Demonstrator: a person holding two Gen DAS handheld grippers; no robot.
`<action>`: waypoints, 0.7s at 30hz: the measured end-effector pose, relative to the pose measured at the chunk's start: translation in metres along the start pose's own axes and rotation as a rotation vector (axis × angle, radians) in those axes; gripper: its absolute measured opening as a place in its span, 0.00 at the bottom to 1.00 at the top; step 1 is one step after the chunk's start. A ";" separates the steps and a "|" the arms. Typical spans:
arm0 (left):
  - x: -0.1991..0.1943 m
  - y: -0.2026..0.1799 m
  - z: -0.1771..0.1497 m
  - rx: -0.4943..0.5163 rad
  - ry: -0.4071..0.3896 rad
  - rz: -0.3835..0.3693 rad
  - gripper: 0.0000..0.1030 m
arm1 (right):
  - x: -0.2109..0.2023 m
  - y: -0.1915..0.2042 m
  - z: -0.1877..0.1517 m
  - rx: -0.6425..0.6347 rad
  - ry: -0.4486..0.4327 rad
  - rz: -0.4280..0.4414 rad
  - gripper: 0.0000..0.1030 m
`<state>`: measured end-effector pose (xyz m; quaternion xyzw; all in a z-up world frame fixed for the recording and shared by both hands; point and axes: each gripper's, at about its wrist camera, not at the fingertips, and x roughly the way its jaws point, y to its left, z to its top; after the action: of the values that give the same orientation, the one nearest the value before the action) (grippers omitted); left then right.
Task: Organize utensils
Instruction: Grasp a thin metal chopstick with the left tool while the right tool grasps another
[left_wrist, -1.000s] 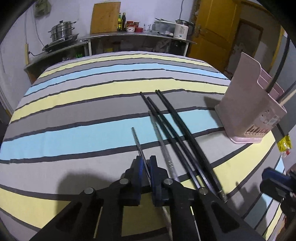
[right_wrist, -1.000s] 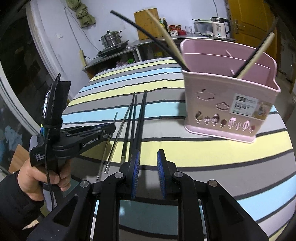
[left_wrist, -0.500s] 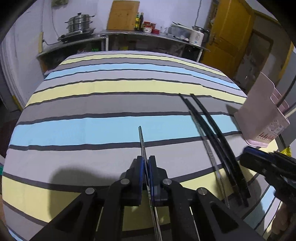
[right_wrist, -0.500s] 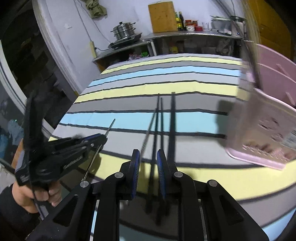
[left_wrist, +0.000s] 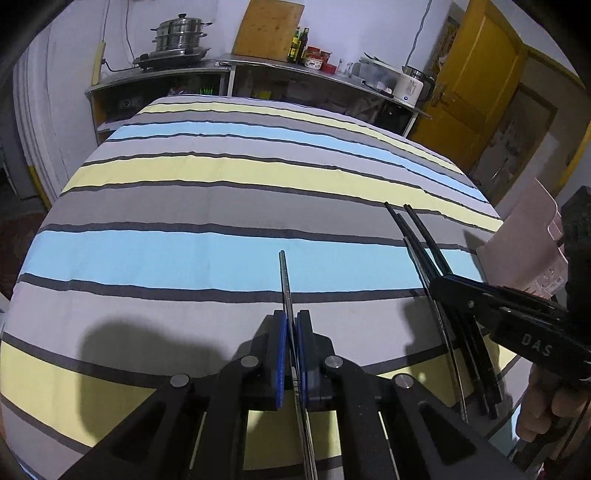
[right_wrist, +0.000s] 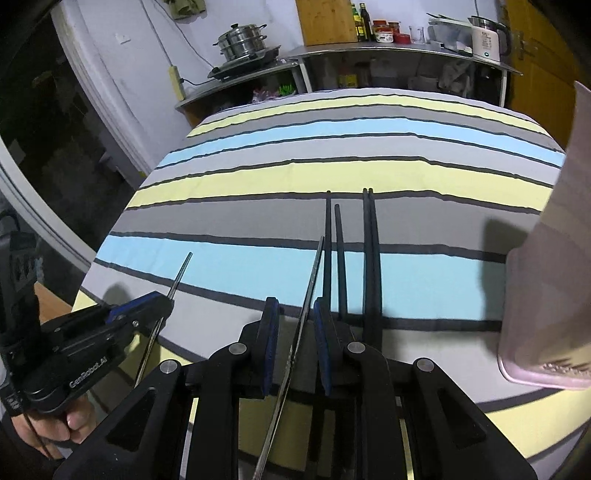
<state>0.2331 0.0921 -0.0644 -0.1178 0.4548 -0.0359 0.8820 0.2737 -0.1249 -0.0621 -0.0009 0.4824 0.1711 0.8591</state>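
I read both views as evenly lit from overhead, slightly cool. The striped tabletop carries a soft dark shadow left of my left-hand fingers. Fisheye curvature bends stripes; corners vignette black. The pink holder, right of my right-hand fingers, appears motion-blurred.

Home kitchen: steamer pot, kettle, oil bottles.

"CenRobot.AI" on left tool
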 end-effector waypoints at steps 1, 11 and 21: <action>0.000 0.000 0.000 -0.001 0.000 -0.001 0.06 | 0.002 0.000 0.001 -0.001 0.003 0.000 0.19; 0.006 -0.004 0.008 0.031 0.023 0.018 0.06 | 0.017 0.005 0.007 -0.025 0.036 -0.039 0.17; 0.013 -0.012 0.018 0.100 0.059 0.051 0.05 | 0.019 0.010 0.010 -0.032 0.056 -0.067 0.05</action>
<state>0.2555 0.0815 -0.0617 -0.0612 0.4810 -0.0396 0.8737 0.2878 -0.1080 -0.0704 -0.0355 0.5030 0.1497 0.8505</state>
